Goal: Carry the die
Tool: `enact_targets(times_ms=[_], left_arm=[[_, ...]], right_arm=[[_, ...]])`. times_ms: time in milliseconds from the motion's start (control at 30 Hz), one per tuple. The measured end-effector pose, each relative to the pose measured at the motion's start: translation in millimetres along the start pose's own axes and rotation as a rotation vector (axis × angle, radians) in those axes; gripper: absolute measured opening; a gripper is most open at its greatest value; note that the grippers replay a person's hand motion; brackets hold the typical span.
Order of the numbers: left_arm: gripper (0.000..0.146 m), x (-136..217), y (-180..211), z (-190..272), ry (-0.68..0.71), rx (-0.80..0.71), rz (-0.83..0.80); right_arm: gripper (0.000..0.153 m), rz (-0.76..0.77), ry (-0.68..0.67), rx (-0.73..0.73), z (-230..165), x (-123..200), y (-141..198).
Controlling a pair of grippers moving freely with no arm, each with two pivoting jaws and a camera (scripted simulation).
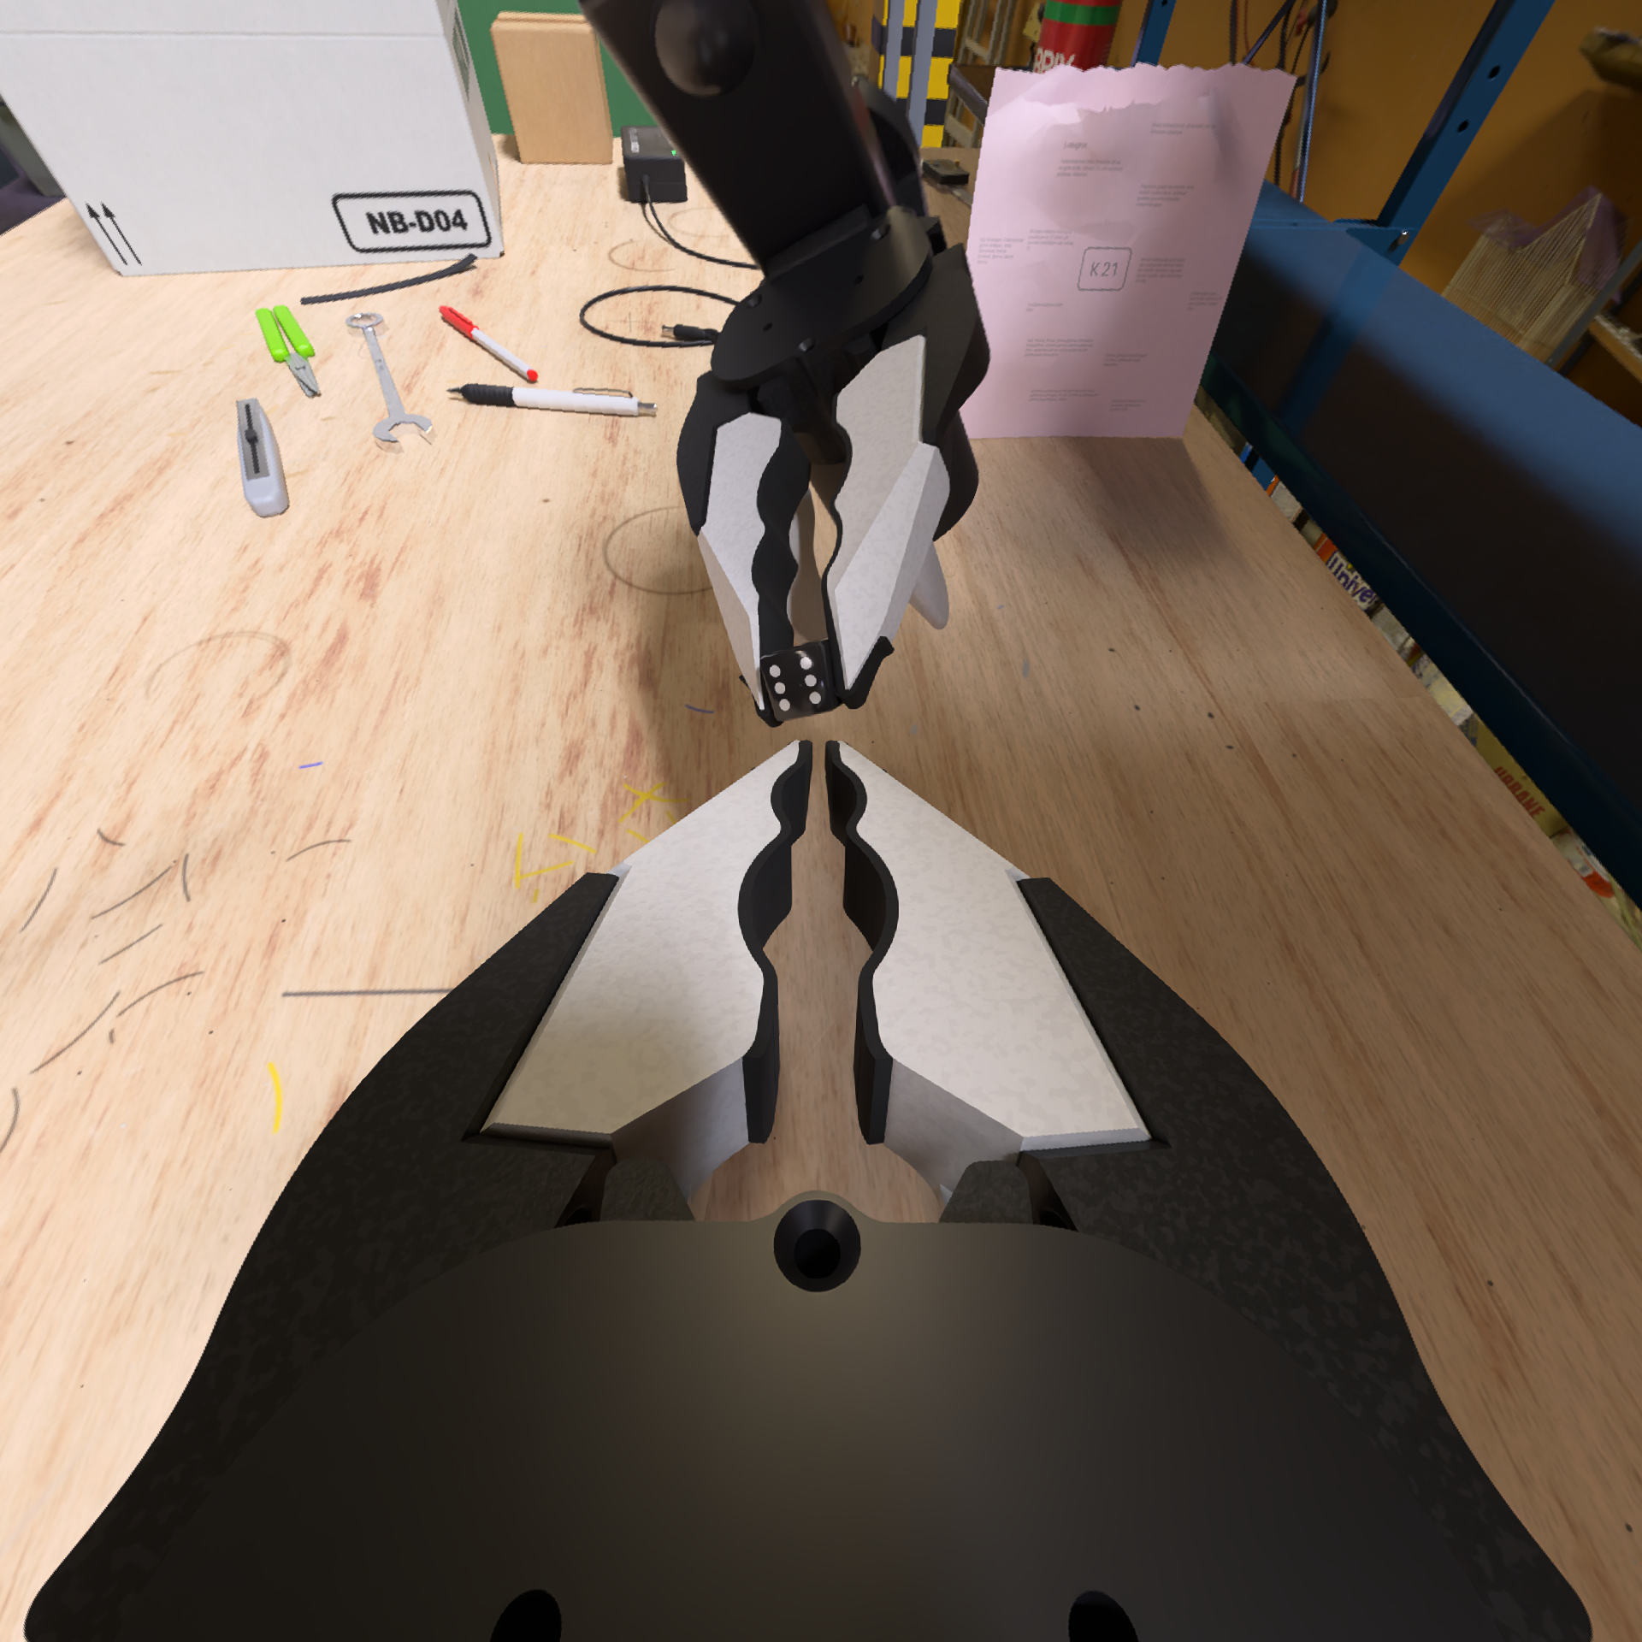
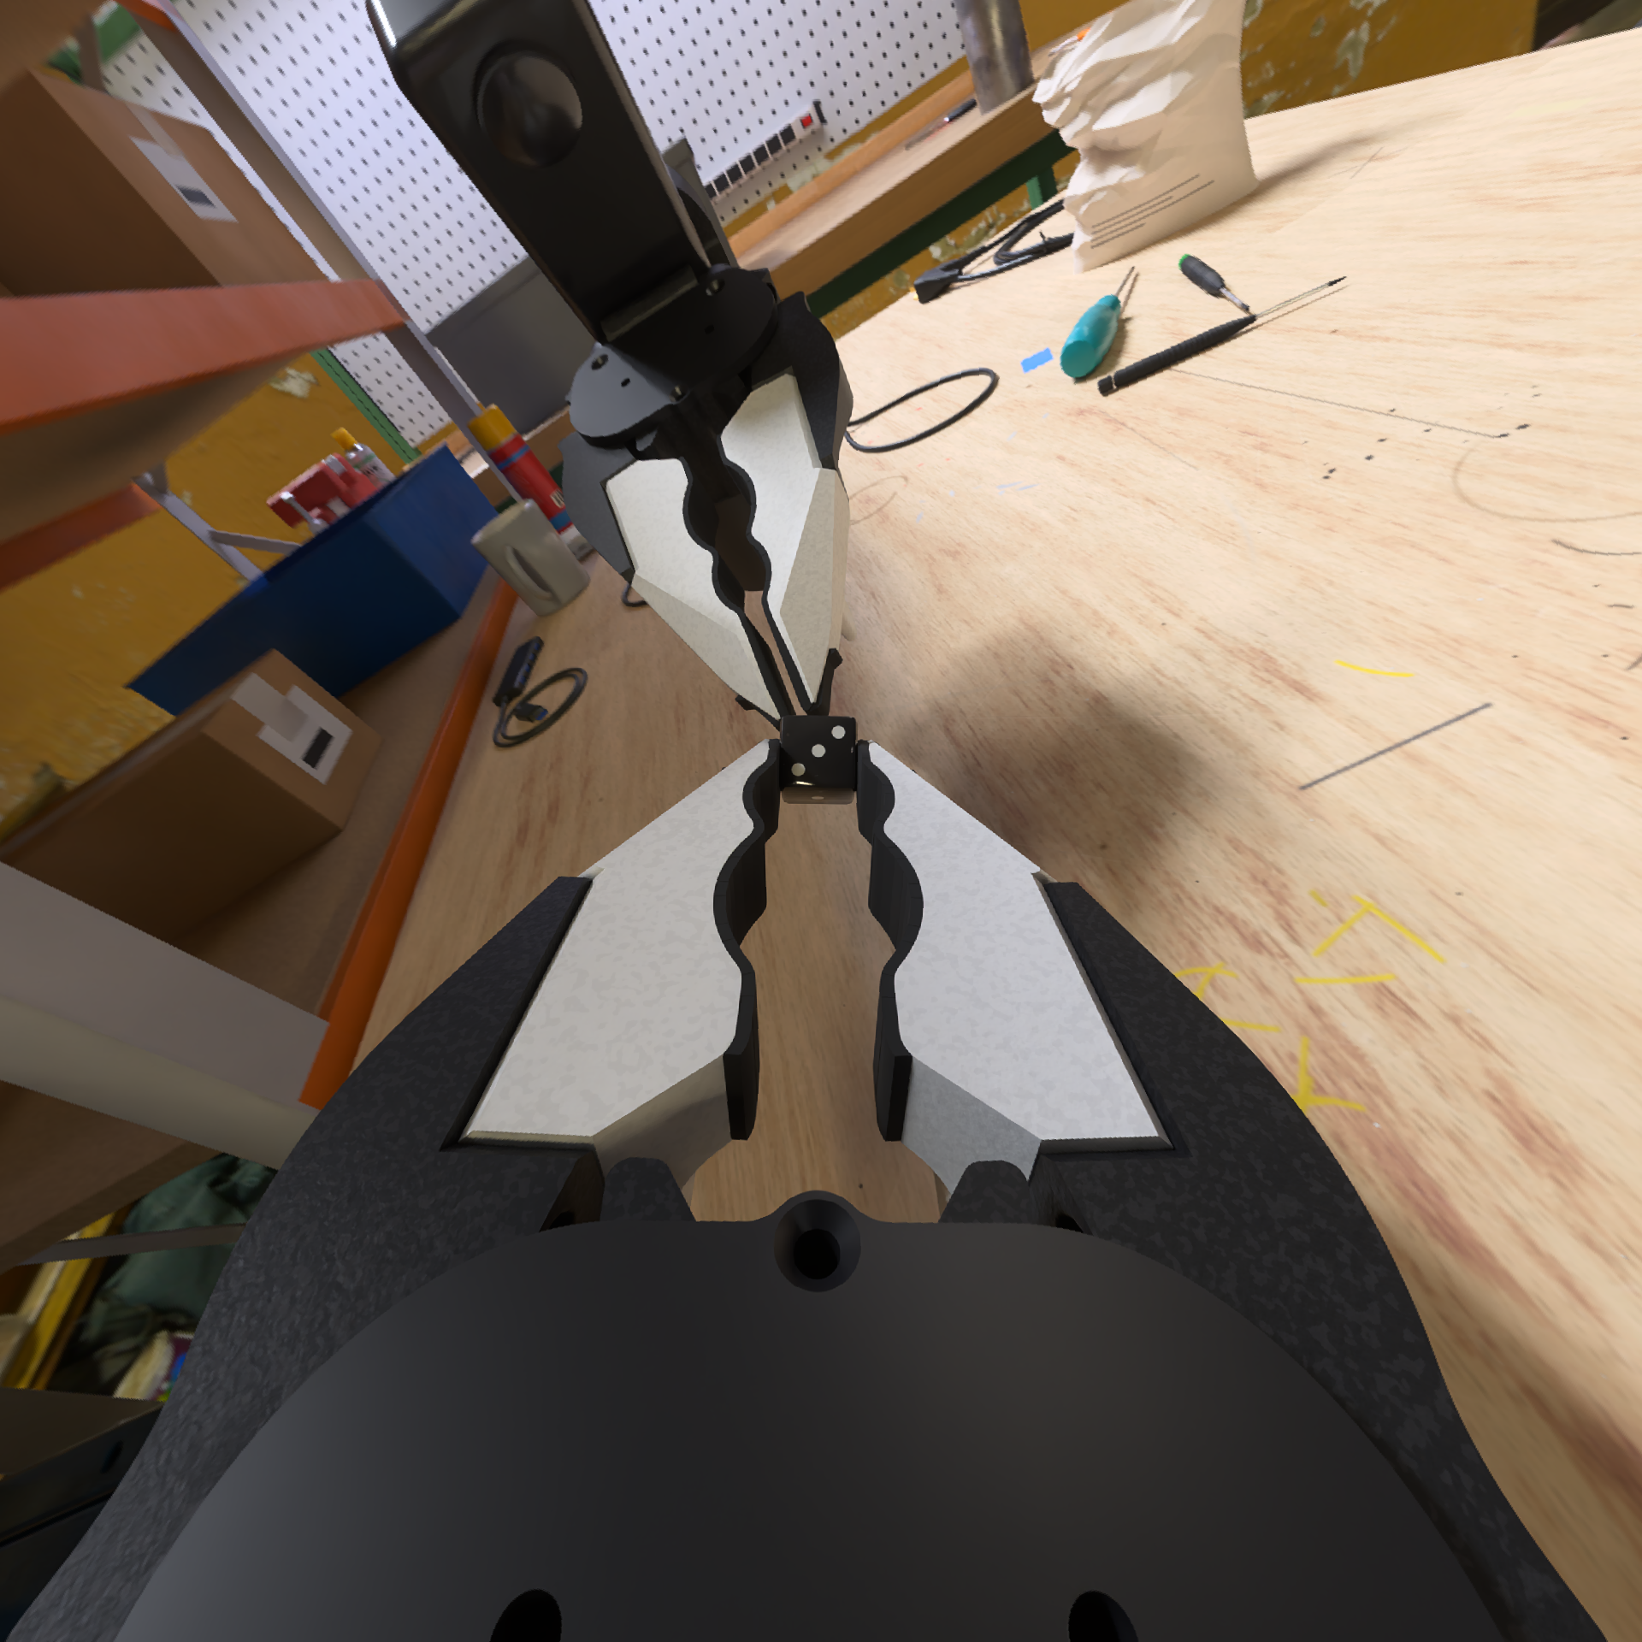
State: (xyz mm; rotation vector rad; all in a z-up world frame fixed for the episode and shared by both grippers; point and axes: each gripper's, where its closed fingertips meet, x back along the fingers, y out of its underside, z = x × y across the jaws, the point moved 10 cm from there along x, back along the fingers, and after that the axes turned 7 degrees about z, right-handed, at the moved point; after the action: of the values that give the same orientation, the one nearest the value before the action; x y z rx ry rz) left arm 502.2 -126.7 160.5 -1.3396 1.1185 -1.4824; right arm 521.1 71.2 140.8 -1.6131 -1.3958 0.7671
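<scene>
While the left gripper point(image 1: 818, 748) was held almost closed and empty above the wooden counter point(image 1: 1111, 800), the black die point(image 1: 798, 681) was pinched just beyond its tips by the right gripper point(image 2: 818, 771), clear of the surface; a pen point(image 1: 551, 399) and a wrench point(image 1: 384, 378) were seen farther off toward the counter's far edge.

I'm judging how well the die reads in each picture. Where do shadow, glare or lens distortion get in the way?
Left wrist view: die sharp, pips clear, no glare; wide-angle bend curves the table edges. Right wrist view: die crisp in the right tongs; a soft shadow lies on the table beside it.
</scene>
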Motion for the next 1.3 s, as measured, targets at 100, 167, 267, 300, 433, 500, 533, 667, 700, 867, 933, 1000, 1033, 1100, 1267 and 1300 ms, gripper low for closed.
enact_targets(times_ms=[100,167,267,300,433,500,533,667,700,867,933,1000,1033,1100,1267,1300], left_arm=[[0.003,1,3,-3,-0.008,0.014,-0.011],[0.003,13,5,-12,-0.057,0.029,-0.012],[0.003,29,5,-26,-0.092,0.108,0.074],[0.003,30,5,-29,-0.099,0.122,0.084],[0.003,28,13,-39,-0.213,0.144,0.022],[0.003,30,20,-47,-0.300,0.169,-0.035],[0.003,32,23,-52,-0.341,0.185,-0.058],[0.003,39,32,-65,-0.421,0.230,-0.079],[0.003,41,32,-67,-0.429,0.231,-0.074],[0.003,45,37,-80,-0.500,0.219,-0.061],[0.003,44,39,-89,-0.527,0.218,-0.048],[0.003,43,40,-101,-0.547,0.262,-0.008],[0.003,44,40,-107,-0.561,0.302,0.024],[0.003,45,37,-123,-0.600,0.372,0.079],[0.003,43,22,-166,-0.684,0.318,0.017],[0.003,41,21,-174,-0.682,0.302,0.016]], right_arm=[[0.016,-0.040,0.054,0.032,1,5,0],[0.016,-0.009,0.111,0.016,7,25,-2],[0.016,-0.012,0.200,0.015,17,44,-6],[0.016,-0.059,0.243,0.022,20,44,-6],[0.016,-0.293,0.531,0.083,34,46,1],[0.016,-0.305,0.605,0.093,39,48,3],[0.016,-0.289,0.624,0.088,41,49,6],[0.016,-0.222,0.676,0.045,45,54,15],[0.016,-0.223,0.682,0.048,45,54,14],[0.016,-0.134,0.662,0.058,48,57,10],[0.016,-0.081,0.656,0.053,52,62,7],[0.016,-0.017,0.659,0.054,60,70,2],[0.016,0.013,0.671,0.055,65,74,-1],[0.016,0.062,0.699,0.051,78,80,-7],[0.016,0.197,0.714,-0.004,108,90,-15],[0.016,0.215,0.707,0.000,113,92,-18]])
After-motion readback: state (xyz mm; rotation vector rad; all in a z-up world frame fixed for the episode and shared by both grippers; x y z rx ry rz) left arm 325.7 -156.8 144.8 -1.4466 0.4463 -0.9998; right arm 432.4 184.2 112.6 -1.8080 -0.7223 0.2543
